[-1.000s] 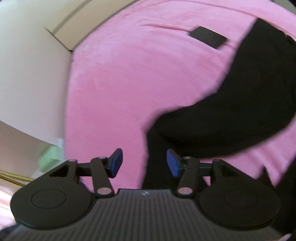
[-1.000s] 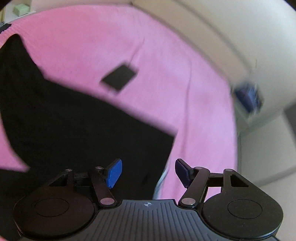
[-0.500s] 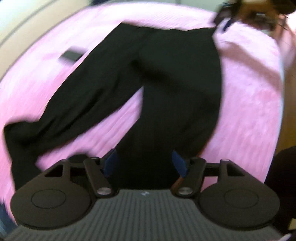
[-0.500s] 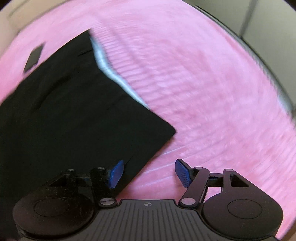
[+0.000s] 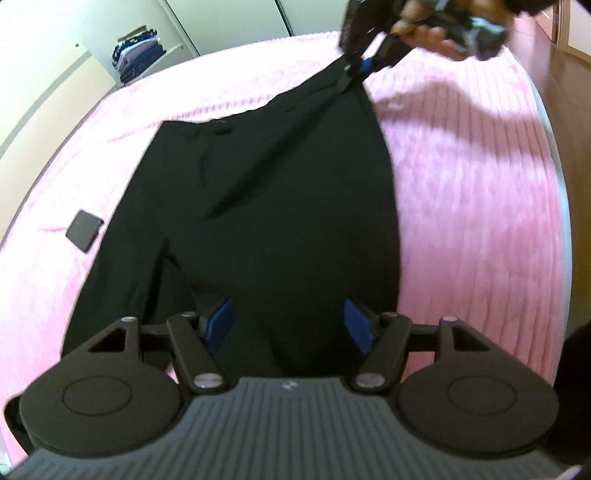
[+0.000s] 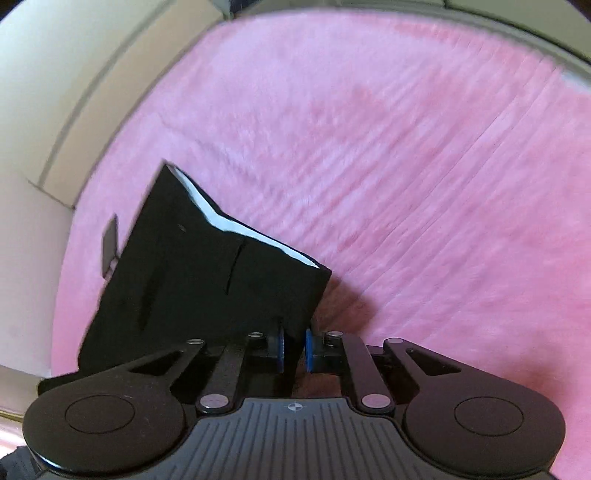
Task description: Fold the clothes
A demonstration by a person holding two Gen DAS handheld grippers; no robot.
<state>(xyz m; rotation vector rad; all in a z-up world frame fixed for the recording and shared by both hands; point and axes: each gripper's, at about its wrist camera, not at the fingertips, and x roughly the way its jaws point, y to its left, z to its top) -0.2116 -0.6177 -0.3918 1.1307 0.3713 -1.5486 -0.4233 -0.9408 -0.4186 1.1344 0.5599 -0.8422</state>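
Left wrist view: a pair of black fabric trousers [image 5: 273, 192] lies spread on a bed covered with a ribbed pink plush blanket [image 5: 472, 192], filling the centre of the frame. At the bottom, the left gripper [image 5: 288, 325] hangs over the lower part of the trousers with its blue pads standing wide apart and nothing pinched between them. At the top right, a hand [image 5: 428, 26] holds the right gripper [image 5: 356, 70], which pinches the far corner of the trousers and pulls it up into a peak. A small flat black rectangular object [image 5: 84, 230] lies on the blanket at the left. Folded clothes on a shelf [image 5: 138, 51] show in the upper left.

Right wrist view: the right gripper [image 6: 294, 345] sits at the bottom centre, its jaws closing, narrow, with its blue pads pressed on a corner of the trousers [image 6: 199, 273]. A pale lining shows along the waist edge. The pink blanket [image 6: 406, 147] fills the rest of the frame.
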